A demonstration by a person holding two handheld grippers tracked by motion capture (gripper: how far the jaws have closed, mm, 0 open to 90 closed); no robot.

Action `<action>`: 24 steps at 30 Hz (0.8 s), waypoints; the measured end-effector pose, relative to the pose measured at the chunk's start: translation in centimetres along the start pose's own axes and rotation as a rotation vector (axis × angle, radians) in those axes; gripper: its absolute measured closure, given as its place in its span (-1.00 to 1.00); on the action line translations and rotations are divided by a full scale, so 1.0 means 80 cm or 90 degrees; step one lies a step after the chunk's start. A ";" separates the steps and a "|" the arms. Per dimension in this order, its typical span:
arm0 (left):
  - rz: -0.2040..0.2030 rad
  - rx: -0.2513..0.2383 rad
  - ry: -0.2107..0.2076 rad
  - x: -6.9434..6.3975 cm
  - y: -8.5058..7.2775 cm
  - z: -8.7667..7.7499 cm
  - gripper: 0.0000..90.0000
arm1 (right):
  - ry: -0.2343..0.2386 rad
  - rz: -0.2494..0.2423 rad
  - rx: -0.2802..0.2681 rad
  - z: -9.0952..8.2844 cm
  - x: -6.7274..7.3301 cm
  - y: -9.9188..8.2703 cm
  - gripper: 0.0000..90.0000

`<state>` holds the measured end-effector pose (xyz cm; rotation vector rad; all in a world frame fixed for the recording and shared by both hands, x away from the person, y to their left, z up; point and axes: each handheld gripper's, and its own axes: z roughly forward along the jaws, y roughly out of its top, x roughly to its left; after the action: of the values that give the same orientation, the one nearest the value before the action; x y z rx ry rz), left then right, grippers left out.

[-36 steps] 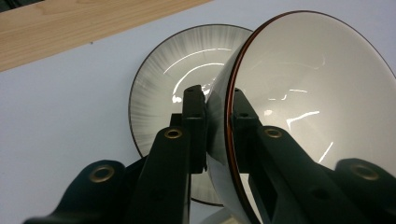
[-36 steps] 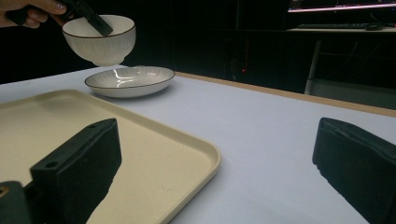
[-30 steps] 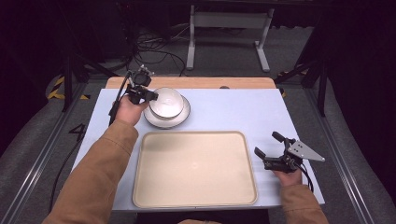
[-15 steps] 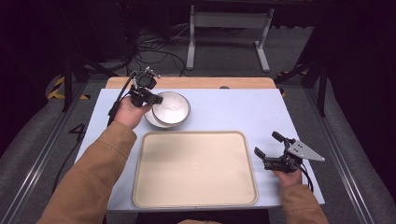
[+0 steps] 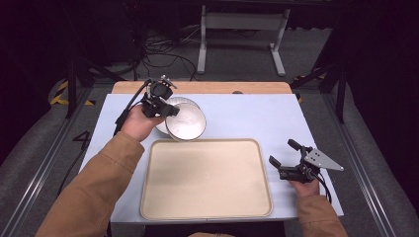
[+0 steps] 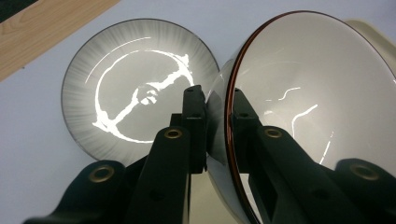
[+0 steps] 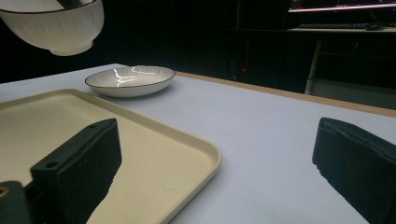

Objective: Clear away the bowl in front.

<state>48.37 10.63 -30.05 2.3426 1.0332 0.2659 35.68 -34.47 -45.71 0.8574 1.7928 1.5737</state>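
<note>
Since a second ago you have lifted the bowl off the plate and swung it toward the tray; then it sat nested in the plate at the table's far left. Your left gripper is clamped on the bowl's rim, one jaw inside and one outside, as the left gripper view shows around the bowl, with the plate bare on the table beside it. The bowl hangs in the air, tilted, just above the tray's far left corner; the right gripper view catches it high over the tray. Your right gripper rests by the tray's right edge, jaws spread wide and holding nothing, unmoved. Judged from this, the pickup is done; the carry and the set-down remain, and the tray lies bare. The plate is untouched.
</note>
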 end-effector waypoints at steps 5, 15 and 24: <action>0.027 0.002 -0.014 -0.016 0.002 -0.004 0.81 | 0.000 0.000 0.000 0.000 0.000 0.000 -0.96; 0.075 0.006 -0.035 -0.048 0.002 -0.008 0.81 | 0.000 0.000 0.000 0.000 0.000 0.000 -0.96; 0.129 0.024 -0.058 -0.073 0.001 -0.010 0.81 | 0.000 0.000 0.000 0.000 0.000 0.000 -0.96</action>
<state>44.13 6.61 -29.10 2.4720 0.7657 0.2156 35.67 -34.47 -45.71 0.8573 1.7924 1.5737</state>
